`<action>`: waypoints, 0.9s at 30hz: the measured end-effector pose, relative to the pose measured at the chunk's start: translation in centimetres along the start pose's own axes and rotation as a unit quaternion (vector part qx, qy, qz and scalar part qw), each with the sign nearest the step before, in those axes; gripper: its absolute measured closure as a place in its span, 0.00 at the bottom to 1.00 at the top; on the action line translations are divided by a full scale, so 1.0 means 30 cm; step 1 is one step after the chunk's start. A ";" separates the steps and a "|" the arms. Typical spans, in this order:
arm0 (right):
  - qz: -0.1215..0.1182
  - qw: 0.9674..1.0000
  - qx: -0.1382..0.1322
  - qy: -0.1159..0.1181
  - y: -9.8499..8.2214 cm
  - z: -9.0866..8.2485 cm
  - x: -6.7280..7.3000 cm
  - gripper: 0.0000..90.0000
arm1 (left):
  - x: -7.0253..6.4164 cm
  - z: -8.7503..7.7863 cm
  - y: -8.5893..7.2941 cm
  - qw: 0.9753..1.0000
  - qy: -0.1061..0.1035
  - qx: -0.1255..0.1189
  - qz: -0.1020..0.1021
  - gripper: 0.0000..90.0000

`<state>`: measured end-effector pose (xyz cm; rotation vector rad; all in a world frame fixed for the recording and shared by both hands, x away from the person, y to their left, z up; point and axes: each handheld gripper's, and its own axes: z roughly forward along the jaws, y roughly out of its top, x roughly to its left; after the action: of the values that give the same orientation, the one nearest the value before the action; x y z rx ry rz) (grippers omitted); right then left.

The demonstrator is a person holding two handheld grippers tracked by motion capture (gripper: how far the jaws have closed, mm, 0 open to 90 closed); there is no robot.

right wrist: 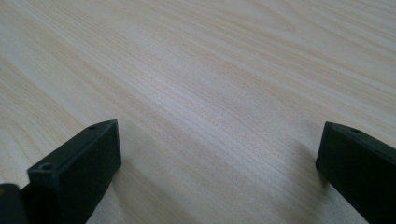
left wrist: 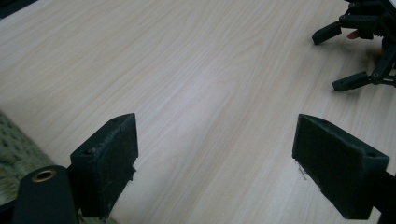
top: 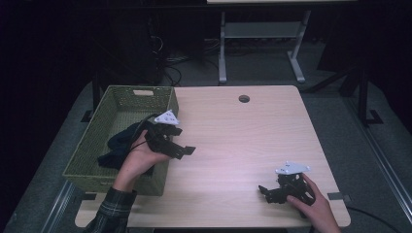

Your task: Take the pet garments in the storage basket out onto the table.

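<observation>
Dark cloth (top: 119, 141) lies in green basket (top: 97, 145) at table's left edge. Left gripper (top: 182, 145) over basket's right rim, right gripper (top: 265, 191) near front-right corner: both wide open, empty. Risk: left jaws catching basket rim, dragging it.

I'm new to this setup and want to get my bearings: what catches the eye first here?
A green woven basket at the table's left edge, with dark cloth inside. The left gripper hovers open at the basket's right rim, and the right gripper sits open near the wooden table's front right corner.
</observation>
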<state>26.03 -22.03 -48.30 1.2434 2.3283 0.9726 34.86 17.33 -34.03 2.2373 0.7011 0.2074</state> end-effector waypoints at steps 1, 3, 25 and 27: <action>0.001 1.000 0.000 0.000 0.000 0.000 0.001 0.00 | 0.006 -0.007 -0.001 1.000 0.003 0.000 0.001 0.15; 0.001 1.000 0.000 0.000 0.000 0.000 0.000 0.00 | 0.016 -0.022 -0.005 1.000 0.006 -0.003 -0.001 0.15; 0.001 1.000 0.001 0.000 0.000 0.000 0.001 0.00 | 0.143 -0.161 -0.081 0.996 0.073 -0.009 -0.041 0.16; 0.001 1.000 0.001 0.000 0.000 0.000 0.001 0.00 | 0.158 -0.168 -0.092 0.996 0.080 -0.004 -0.045 0.16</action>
<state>26.02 -22.02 -48.30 1.2471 2.3280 0.9717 35.87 24.64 -32.85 2.1936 0.8834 0.3465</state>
